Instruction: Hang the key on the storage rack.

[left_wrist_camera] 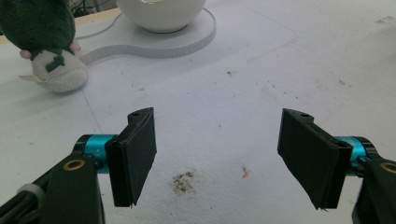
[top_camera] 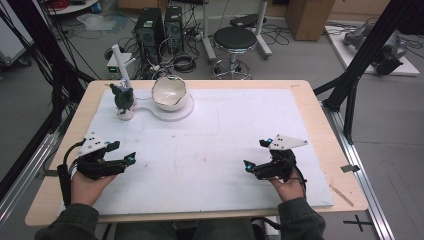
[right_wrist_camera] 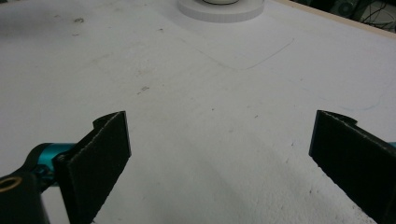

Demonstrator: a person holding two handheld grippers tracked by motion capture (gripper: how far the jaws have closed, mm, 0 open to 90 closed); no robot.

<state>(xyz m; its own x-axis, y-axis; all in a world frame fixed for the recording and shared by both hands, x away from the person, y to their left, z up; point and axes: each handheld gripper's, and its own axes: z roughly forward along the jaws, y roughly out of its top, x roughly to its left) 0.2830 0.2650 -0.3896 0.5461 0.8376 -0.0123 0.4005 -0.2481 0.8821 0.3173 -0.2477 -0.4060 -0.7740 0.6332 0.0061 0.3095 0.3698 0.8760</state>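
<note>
Dark green stuffed toy with a white base (left_wrist_camera: 44,42) sits far-left on the white foam board (top_camera: 225,150), beside the white ceramic bowl (top_camera: 169,93), well ahead of our left gripper (top_camera: 125,152). Both it and our right gripper (top_camera: 255,154) gape wide, holding nothing.

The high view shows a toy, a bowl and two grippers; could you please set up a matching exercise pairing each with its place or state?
Things:
1. toy
2. bowl
3. left gripper
4. right gripper

Places or states:
A. on the round white stand, far side of the board
B. open, low at the board's near right
C. upright, just left of the bowl
D. open, low at the board's near left

Pairs: 1-C, 2-A, 3-D, 4-B
</note>
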